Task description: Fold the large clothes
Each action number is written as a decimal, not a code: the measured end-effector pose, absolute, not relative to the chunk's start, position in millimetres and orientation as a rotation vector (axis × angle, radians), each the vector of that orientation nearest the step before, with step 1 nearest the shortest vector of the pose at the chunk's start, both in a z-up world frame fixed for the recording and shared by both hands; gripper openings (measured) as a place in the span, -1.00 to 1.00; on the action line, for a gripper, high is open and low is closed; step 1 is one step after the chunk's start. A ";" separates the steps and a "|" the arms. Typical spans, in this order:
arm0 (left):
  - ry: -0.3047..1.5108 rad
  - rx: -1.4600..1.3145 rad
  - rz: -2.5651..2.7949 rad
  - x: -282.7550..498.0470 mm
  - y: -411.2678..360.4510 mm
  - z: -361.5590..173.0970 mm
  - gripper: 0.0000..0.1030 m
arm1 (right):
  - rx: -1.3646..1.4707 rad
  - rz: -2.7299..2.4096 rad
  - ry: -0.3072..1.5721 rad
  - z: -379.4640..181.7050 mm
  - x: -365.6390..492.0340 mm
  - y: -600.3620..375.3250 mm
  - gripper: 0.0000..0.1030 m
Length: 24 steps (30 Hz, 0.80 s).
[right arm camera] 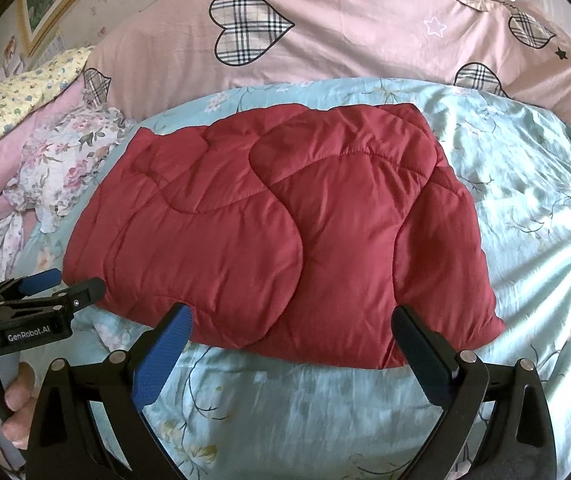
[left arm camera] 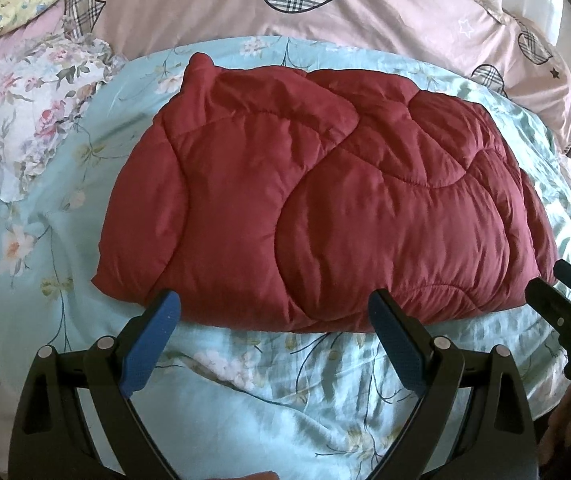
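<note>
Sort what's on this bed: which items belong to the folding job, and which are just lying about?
Job: red quilted garment, left gripper, right gripper, both open at its near edge.

Lying about: pink heart-print duvet, floral ruffled fabric, yellow floral pillow, blue floral sheet.

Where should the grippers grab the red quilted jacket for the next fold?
Probably the near hem of the red quilted jacket, one corner each: left gripper at the near-left corner, right gripper at the near-right. It lies flat, already partly folded, on the light blue floral sheet; that edge sits just ahead of both open grippers. Come in low from the near side.
</note>
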State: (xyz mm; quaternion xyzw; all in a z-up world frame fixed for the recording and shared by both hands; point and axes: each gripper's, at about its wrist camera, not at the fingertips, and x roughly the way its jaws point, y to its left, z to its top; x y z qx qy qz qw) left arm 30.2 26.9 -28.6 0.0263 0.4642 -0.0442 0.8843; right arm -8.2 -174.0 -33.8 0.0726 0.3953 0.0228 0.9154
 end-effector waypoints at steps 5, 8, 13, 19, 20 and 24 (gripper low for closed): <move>0.962 0.057 -0.090 30.4 27.2 -28.3 0.86 | 0.144 0.045 0.815 -33.8 -8.4 -173.8 0.95; 0.959 0.058 -0.087 30.1 27.5 -27.6 0.86 | 0.140 0.041 0.814 -33.5 -8.3 -173.4 0.95; 0.961 0.055 -0.085 29.2 28.3 -27.4 0.86 | 0.139 0.043 0.815 -33.4 -9.0 -173.5 0.95; 0.956 0.056 -0.082 28.2 29.3 -26.6 0.86 | 0.137 0.043 0.813 -33.2 -9.8 -173.2 0.95; 0.955 0.057 -0.082 27.9 29.1 -26.2 0.86 | 0.138 0.043 0.813 -33.2 -9.7 -173.1 0.95; 0.950 0.060 -0.082 26.7 28.2 -24.8 0.86 | 0.138 0.044 0.813 -32.9 -10.4 -172.9 0.95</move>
